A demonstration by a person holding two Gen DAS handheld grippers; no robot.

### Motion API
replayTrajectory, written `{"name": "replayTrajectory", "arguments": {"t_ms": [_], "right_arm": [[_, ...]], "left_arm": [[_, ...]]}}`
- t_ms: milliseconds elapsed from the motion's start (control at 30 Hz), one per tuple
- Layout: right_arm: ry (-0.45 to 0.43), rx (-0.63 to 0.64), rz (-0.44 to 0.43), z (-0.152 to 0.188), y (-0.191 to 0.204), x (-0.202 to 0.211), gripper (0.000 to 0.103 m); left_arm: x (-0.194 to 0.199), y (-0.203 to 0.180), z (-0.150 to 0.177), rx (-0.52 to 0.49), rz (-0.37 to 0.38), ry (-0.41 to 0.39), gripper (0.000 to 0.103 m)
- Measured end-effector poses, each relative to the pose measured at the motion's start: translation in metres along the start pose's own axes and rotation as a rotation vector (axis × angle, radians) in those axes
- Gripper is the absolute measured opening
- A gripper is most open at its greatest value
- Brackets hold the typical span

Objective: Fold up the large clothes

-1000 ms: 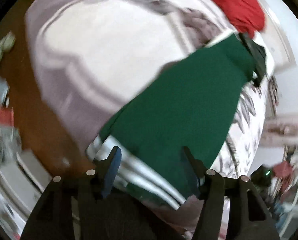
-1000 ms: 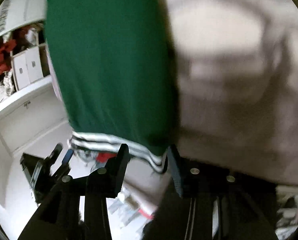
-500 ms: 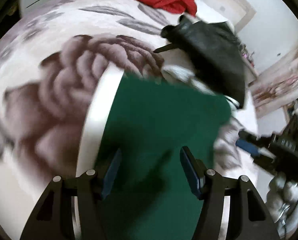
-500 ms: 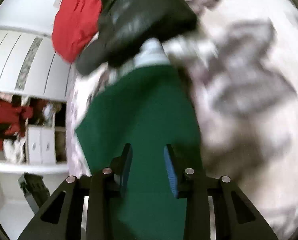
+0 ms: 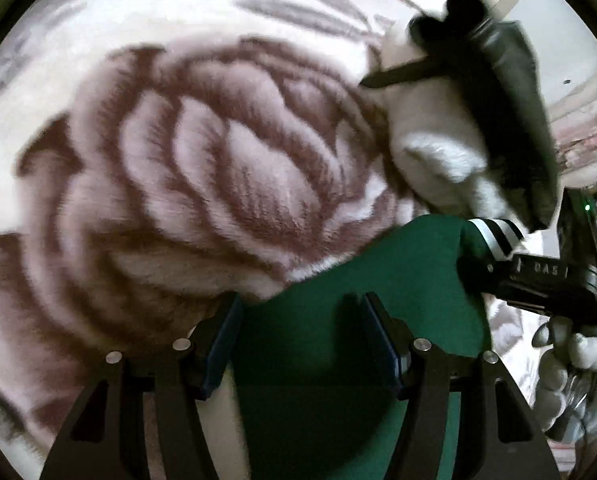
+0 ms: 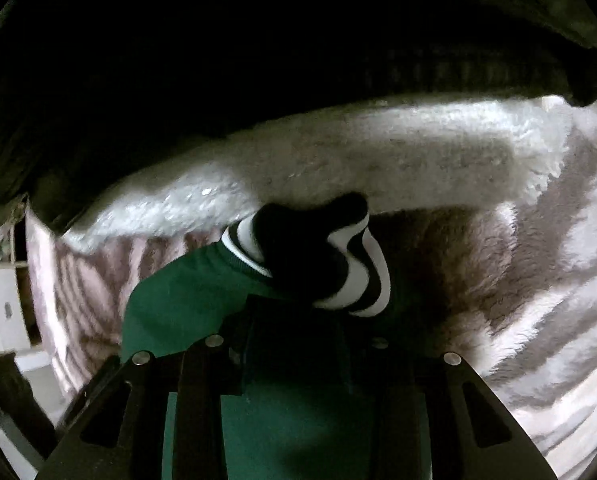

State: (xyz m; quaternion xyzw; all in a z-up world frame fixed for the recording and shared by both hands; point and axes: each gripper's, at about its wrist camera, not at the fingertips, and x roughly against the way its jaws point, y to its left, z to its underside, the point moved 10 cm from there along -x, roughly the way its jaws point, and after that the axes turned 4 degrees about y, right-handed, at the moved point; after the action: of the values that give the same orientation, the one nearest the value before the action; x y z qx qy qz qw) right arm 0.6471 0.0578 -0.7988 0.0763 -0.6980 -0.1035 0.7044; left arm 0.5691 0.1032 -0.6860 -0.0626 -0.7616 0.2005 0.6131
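Left wrist view: left hand-held gripper (image 5: pixel 302 340) pinches the green garment (image 5: pixel 338 360); right hand-held gripper (image 6: pixel 298 344) grips its striped cuff (image 6: pixel 362 276), black jacket (image 6: pixel 258 60) beyond.

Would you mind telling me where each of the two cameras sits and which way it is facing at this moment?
Left wrist: sits on the left gripper, looking steeply down along its fingers at the green garment on the floral blanket; the right gripper and a gloved hand show at right.
Right wrist: sits on the right gripper, looking down at the garment's striped cuff below a dark jacket; only its own fingers show.
Shared: green garment, striped cuff, blanket, dark jacket.
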Motion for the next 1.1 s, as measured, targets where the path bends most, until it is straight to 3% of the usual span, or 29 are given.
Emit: {"name": "replayTrajectory", "arguments": {"t_ms": [100, 200, 267, 367, 467, 533, 600, 700, 733, 767, 933, 1100], "right_arm": [[0.054, 0.041, -0.065, 0.021, 0.000, 0.026, 0.041], [0.037, 0.077, -0.157, 0.077, -0.012, 0.061, 0.046], [0.027, 0.095, -0.197, 0.123, -0.021, 0.086, 0.050], [0.031, 0.085, -0.196, 0.204, -0.052, 0.100, 0.052], [0.068, 0.030, -0.183, 0.283, -0.087, 0.089, 0.053], [0.101, -0.020, -0.178, 0.330, -0.112, 0.076, 0.053], [0.132, -0.074, -0.197, 0.369, -0.128, 0.057, 0.054], [0.156, -0.125, -0.166, 0.415, -0.152, 0.035, 0.054], [0.157, -0.131, -0.165, 0.425, -0.158, 0.033, 0.054], [0.156, -0.135, -0.167, 0.432, -0.163, 0.032, 0.054], [0.163, -0.165, -0.211, 0.461, -0.174, 0.025, 0.059], [0.209, -0.158, -0.267, 0.492, -0.179, 0.014, 0.060]], "left_arm": [[0.051, 0.003, 0.014, -0.028, -0.003, -0.067, 0.058], [0.099, 0.025, 0.061, -0.048, -0.120, -0.114, 0.058], [0.123, 0.053, 0.118, -0.022, -0.213, -0.107, 0.058], [0.119, 0.090, 0.212, 0.061, -0.298, 0.001, 0.058], [0.097, 0.125, 0.298, 0.153, -0.328, 0.128, 0.058], [0.082, 0.135, 0.330, 0.156, -0.340, 0.161, 0.059], [0.080, 0.134, 0.334, 0.115, -0.327, 0.100, 0.067], [0.072, 0.136, 0.330, 0.130, -0.272, 0.095, 0.085], [0.069, 0.135, 0.327, 0.139, -0.221, 0.092, 0.103], [0.065, 0.133, 0.324, 0.149, -0.193, 0.086, 0.103], [0.065, 0.129, 0.322, 0.159, -0.246, 0.032, 0.103], [0.095, 0.119, 0.334, 0.177, -0.170, 0.035, 0.103]]}}
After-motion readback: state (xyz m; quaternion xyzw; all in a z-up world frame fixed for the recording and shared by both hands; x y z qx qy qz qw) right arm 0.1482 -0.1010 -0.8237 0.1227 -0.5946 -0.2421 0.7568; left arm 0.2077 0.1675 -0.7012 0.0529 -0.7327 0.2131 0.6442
